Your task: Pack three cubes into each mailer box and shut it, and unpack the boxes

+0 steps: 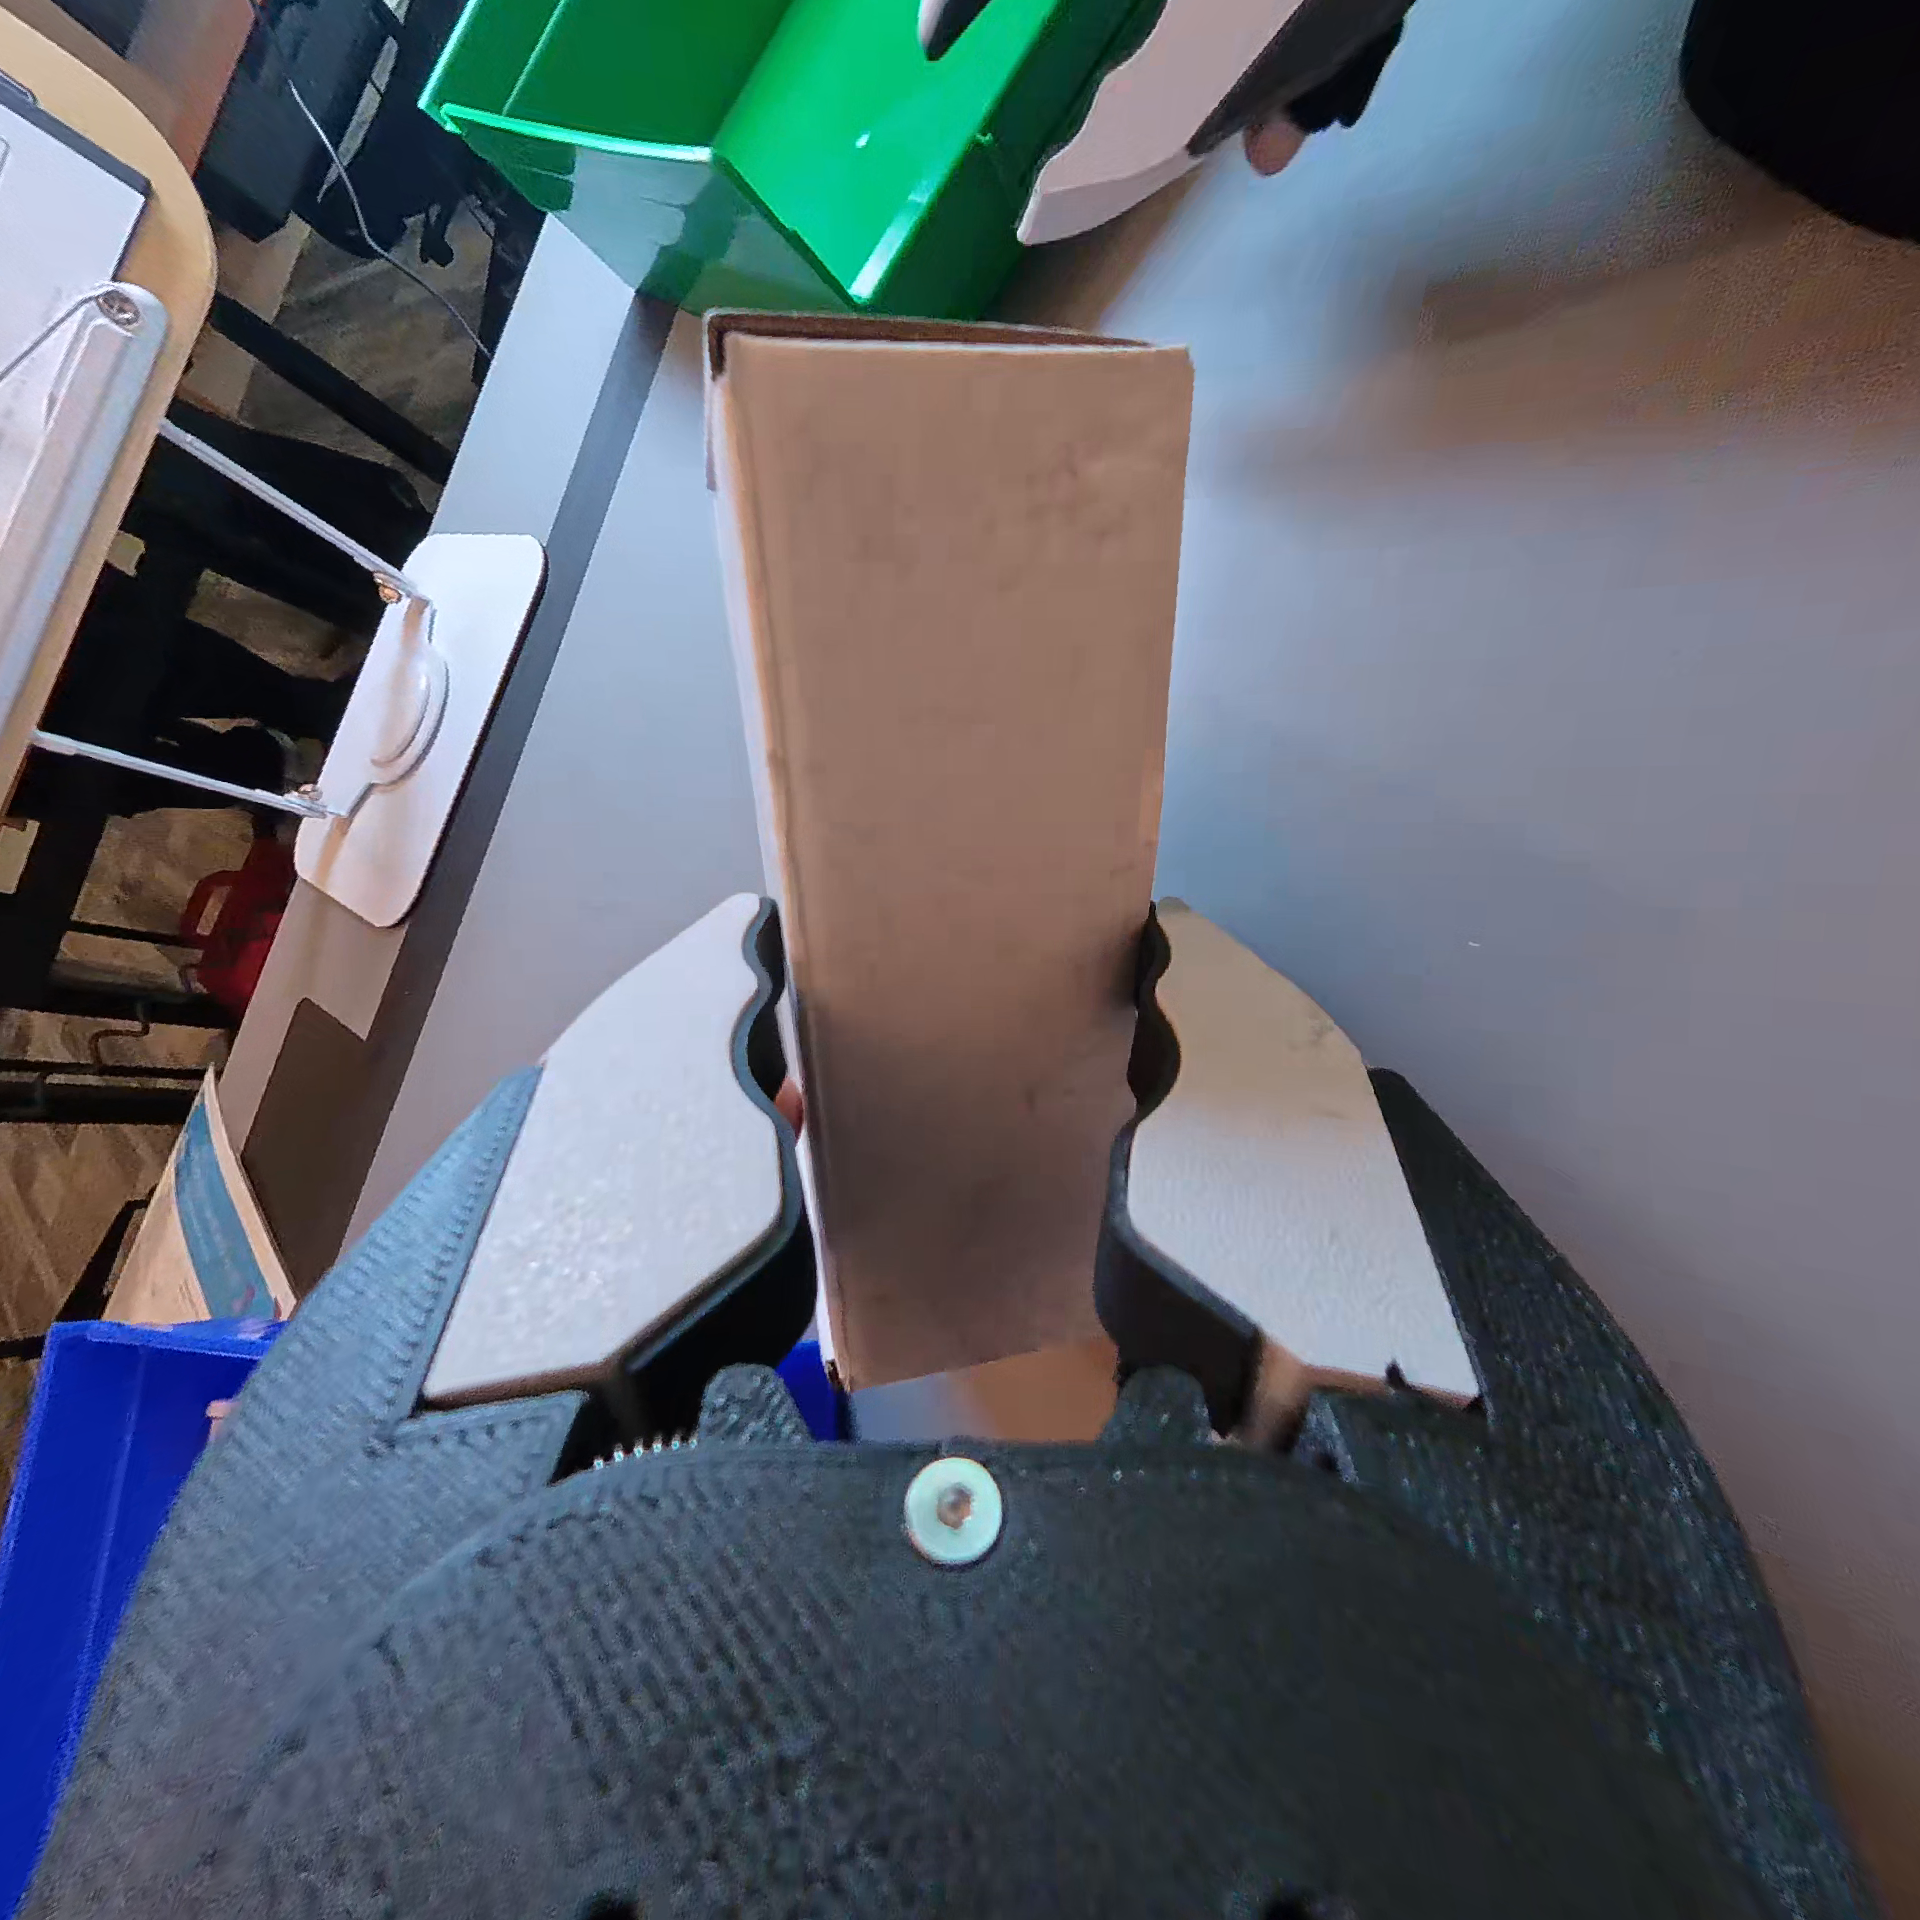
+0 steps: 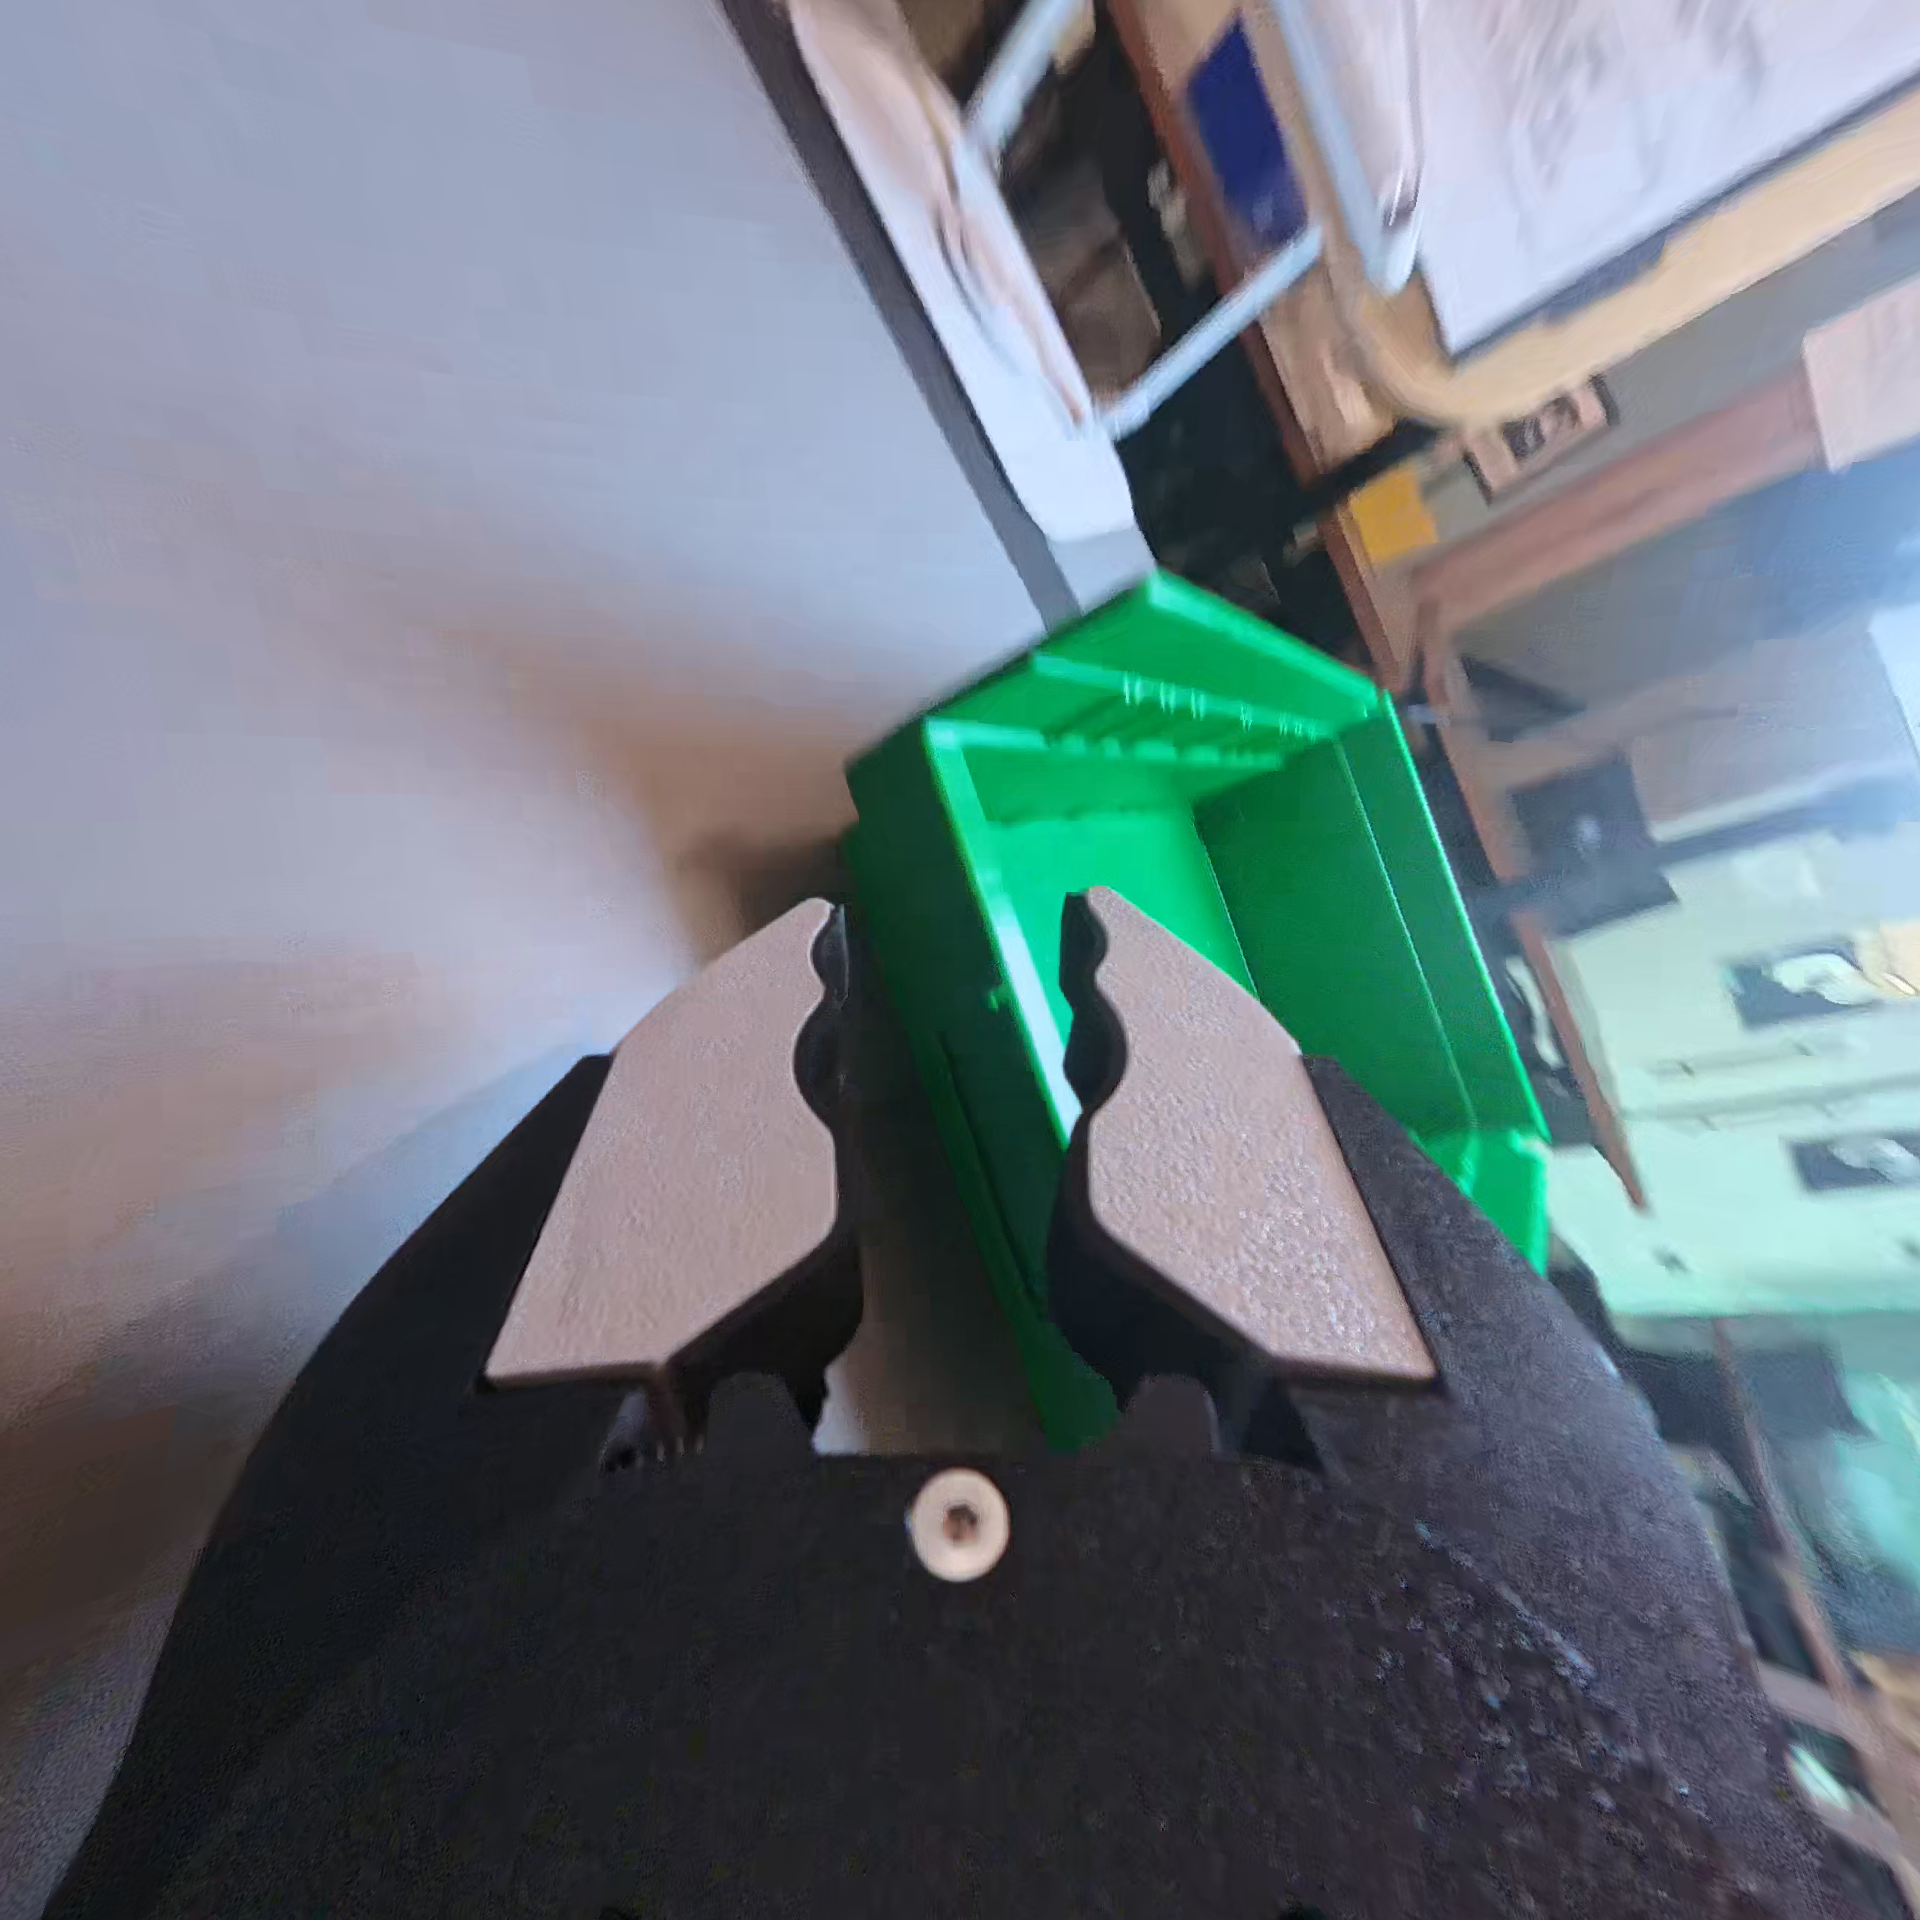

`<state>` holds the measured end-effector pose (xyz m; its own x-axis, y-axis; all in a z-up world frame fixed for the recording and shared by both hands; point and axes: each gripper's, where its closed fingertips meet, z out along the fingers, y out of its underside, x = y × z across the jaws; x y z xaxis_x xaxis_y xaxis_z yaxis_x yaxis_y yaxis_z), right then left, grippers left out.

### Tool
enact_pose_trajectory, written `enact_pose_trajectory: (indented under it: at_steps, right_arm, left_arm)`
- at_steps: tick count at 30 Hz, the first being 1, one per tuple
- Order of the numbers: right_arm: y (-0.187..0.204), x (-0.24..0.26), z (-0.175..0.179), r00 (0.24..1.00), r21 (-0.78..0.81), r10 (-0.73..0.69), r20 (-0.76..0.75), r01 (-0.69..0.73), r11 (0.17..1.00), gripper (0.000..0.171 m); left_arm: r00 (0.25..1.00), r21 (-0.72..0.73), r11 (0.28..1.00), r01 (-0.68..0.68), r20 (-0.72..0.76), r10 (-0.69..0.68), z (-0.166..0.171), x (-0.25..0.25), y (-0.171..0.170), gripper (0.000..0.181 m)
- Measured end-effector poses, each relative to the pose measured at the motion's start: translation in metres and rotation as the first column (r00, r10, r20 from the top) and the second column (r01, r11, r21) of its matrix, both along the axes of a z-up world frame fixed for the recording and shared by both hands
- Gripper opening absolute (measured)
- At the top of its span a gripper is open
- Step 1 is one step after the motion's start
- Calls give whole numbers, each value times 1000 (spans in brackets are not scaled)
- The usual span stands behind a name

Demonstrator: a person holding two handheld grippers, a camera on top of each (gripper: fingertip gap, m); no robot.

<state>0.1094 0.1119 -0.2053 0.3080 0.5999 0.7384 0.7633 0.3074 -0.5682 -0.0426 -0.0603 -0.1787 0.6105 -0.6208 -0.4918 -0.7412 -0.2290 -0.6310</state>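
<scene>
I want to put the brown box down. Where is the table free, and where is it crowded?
Free: the grey table right of the cardboard box held by the left gripper. Crowded: the far edge, where the right gripper holds the green bin, and the near left corner by the blue bin.
</scene>
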Motion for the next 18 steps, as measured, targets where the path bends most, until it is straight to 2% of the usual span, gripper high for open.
enact_pose_trajectory:
  at_steps: [1,4,6,8,11,13,16,18]
  right_arm:
    - [-18,-12,9,992,-35,96,-78,-99,994,44]
    - [-90,-43,41,868,-72,411,-280,-446,892,58]
    - [-131,-56,55,795,-26,537,-284,-566,824,66]
    - [-166,-69,55,749,-4,625,-220,-641,767,72]
    - [-192,-86,41,742,58,667,-70,-665,745,80]
    - [-194,-89,41,741,142,671,-27,-662,736,68]
    - [-190,-87,37,742,93,665,-90,-658,747,67]
    - [-181,-82,38,754,59,644,-129,-642,764,67]
  left_arm:
    - [1000,-1,1000,9,-3,-9,0,0,-1,65]
    - [997,-24,997,75,-5,-76,0,7,-10,65]
    - [992,-42,992,123,-27,-124,-1,13,-17,65]
    - [982,-55,984,172,-67,-175,-3,20,-25,65]
    - [964,-68,972,226,-125,-233,-8,33,-35,65]
    - [952,-51,967,248,-172,-253,-11,35,-37,65]
    - [966,-25,971,237,-103,-238,-4,30,-37,64]
    - [970,-58,990,131,-197,-140,-4,-7,-35,70]
